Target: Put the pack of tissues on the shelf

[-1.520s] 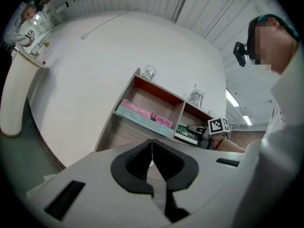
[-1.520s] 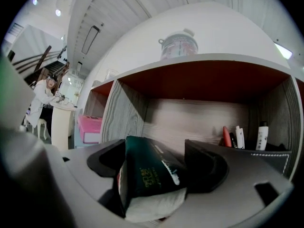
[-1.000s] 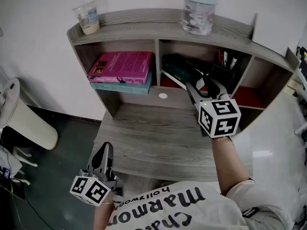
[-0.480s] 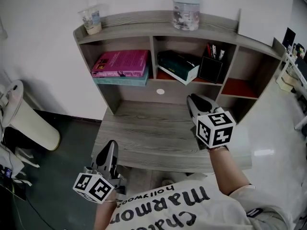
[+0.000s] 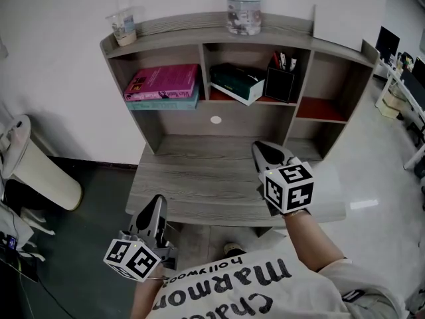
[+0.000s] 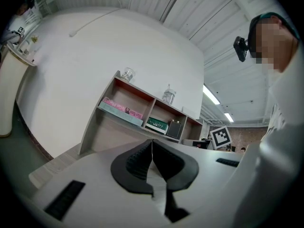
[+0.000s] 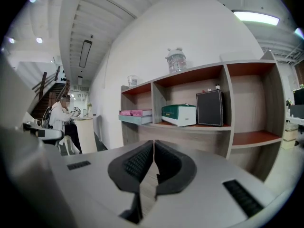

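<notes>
The pack of tissues (image 5: pixel 237 84) was seen lying on the shelf (image 5: pixel 174 24) at twelve o'clock. The right gripper (image 5: pixel 262 150) and left gripper (image 5: pixel 158 205) were held shut and empty, evidently unneeded.

- I've got the pack of tissues (image 5: pixel 237 83) up at roughly my 12 o'clock. It has a green top and white sides, and it's lying on its broad side in the middle compartment, skewed, with its front corner right at the lip.
- The shelf (image 5: pixel 199 24) is grey wood-grain with three open compartments in a row. The middle and 3 o'clock-side ones have reddish floors.
</notes>
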Tool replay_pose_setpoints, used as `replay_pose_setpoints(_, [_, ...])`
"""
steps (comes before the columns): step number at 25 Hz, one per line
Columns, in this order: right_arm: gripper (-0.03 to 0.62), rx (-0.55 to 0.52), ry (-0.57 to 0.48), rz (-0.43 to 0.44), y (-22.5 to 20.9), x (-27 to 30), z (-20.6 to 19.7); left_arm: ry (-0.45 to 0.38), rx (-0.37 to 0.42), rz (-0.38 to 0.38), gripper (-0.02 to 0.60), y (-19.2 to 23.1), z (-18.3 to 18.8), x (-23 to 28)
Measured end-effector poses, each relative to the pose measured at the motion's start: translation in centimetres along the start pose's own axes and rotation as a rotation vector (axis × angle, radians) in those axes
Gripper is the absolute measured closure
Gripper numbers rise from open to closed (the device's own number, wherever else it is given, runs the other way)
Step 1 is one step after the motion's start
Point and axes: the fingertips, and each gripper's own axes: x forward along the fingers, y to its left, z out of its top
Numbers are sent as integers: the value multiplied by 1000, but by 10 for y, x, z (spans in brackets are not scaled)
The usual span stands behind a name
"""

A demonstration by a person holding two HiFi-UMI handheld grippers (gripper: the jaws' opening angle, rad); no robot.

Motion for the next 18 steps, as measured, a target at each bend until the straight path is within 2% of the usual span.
replay_pose_setpoints(18, [586, -16, 74, -47, 30, -40, -38, 31, -30, -17, 563, -1, -20, -41])
